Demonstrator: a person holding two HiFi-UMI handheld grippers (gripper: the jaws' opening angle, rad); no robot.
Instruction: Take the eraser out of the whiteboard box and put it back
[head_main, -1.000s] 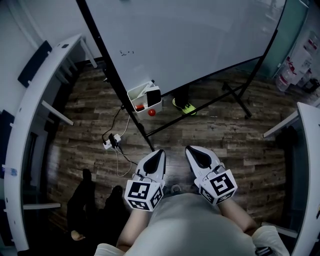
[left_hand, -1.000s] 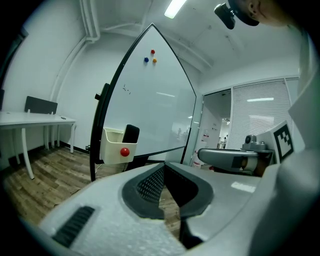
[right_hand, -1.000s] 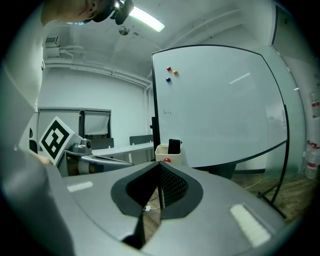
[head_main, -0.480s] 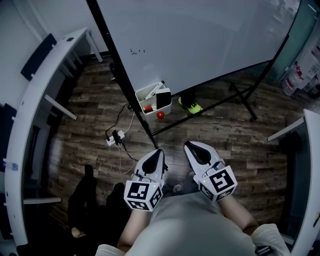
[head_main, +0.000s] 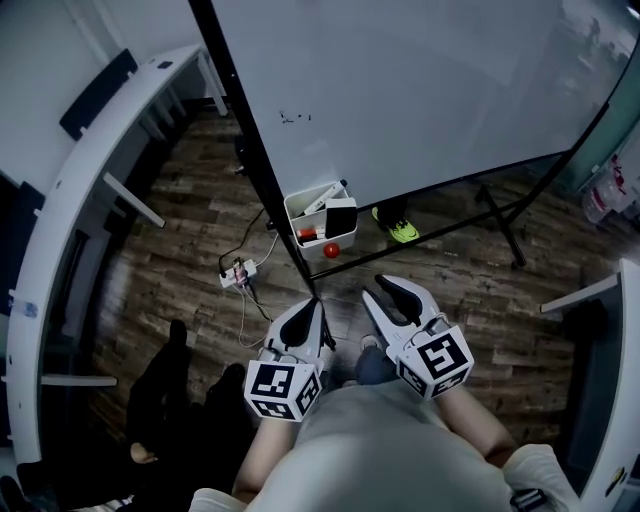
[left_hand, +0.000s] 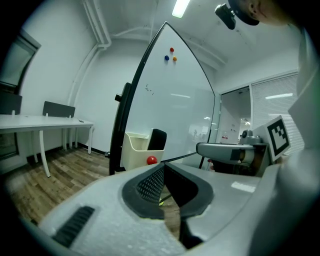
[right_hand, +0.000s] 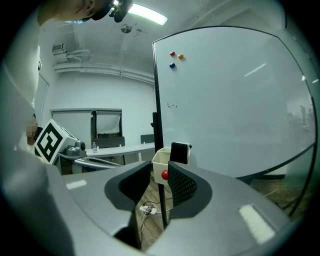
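A white box (head_main: 318, 215) hangs at the whiteboard's (head_main: 430, 90) lower left corner. A black eraser (head_main: 340, 217) stands upright in the box, and a red magnet (head_main: 331, 250) sticks to its front. The box (left_hand: 132, 150), eraser (left_hand: 157, 140) and magnet (left_hand: 151, 160) lie ahead in the left gripper view. The right gripper view frames the box (right_hand: 161, 159) and eraser (right_hand: 180, 152) just beyond its jaws. My left gripper (head_main: 316, 306) (left_hand: 163, 166) is shut and empty. My right gripper (head_main: 380, 288) (right_hand: 159, 167) is opening, with nothing between its jaws. Both are short of the box.
The whiteboard's black stand leg (head_main: 275, 215) runs down beside the box. A power strip (head_main: 238, 272) with cables lies on the wood floor. White desks curve along the left (head_main: 60, 250) and right (head_main: 590, 290). A green shoe (head_main: 403, 231) shows under the board.
The box and whiteboard have come nearer, sliding right and down in the head view. The right gripper's jaws have parted from shut; the left stays shut.
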